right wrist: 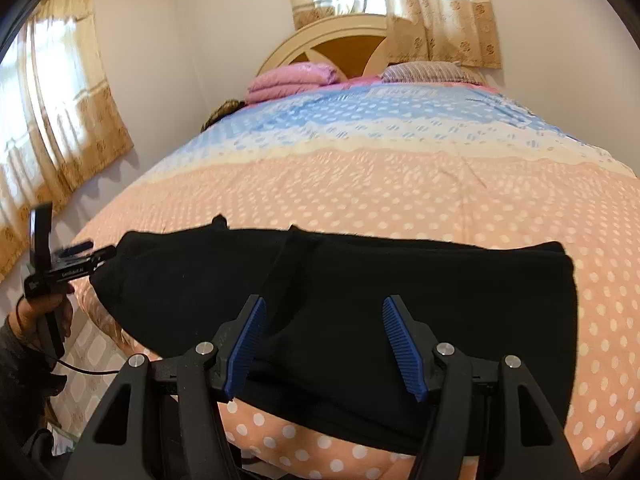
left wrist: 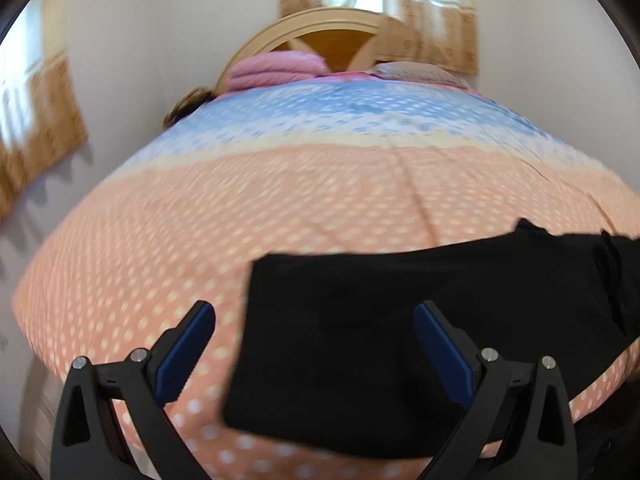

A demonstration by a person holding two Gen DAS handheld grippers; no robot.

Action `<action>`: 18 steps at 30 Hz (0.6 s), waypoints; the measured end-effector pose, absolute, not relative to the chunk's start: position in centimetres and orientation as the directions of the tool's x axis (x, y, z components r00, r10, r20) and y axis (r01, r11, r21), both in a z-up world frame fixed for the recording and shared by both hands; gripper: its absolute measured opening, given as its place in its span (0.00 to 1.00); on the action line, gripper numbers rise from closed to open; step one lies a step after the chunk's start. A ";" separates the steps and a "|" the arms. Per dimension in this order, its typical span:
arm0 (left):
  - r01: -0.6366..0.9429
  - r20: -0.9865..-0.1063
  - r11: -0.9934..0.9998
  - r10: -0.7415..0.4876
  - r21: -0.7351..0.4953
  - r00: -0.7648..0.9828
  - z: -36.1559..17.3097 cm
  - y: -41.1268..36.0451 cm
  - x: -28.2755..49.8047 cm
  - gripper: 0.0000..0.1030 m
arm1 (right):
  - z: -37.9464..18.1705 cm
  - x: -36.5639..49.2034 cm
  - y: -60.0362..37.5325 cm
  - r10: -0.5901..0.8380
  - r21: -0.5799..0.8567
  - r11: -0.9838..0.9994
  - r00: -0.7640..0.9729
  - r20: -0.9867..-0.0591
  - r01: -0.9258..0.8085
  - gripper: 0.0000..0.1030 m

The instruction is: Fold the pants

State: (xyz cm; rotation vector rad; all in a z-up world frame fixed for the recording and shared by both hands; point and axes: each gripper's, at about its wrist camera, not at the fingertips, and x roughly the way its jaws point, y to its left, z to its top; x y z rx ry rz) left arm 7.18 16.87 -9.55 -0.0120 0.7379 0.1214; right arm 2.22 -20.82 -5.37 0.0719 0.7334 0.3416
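Black pants [left wrist: 360,344] lie folded flat near the front edge of the bed, also in the right wrist view [right wrist: 400,300]. My left gripper [left wrist: 314,320] is open and empty, hovering over the pants' left end; its left finger is over the bedspread, its right finger over the cloth. My right gripper [right wrist: 324,316] is open and empty above the middle of the pants. The left gripper also shows in the right wrist view [right wrist: 76,256], at the pants' left end, held by a hand.
The bed [right wrist: 400,184] has a peach and blue dotted spread. Pink folded bedding [right wrist: 292,80] and a striped pillow [right wrist: 428,72] lie by the headboard. Curtained windows stand left and behind. Tiled floor [right wrist: 92,360] lies at the bed's left.
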 end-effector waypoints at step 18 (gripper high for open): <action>-0.078 -0.680 0.948 -0.162 -0.307 0.715 -13.5 20.8 6.8 0.74 | -7.0 1.8 -20.0 0.316 0.151 0.944 0.680 -0.661 -0.292 0.62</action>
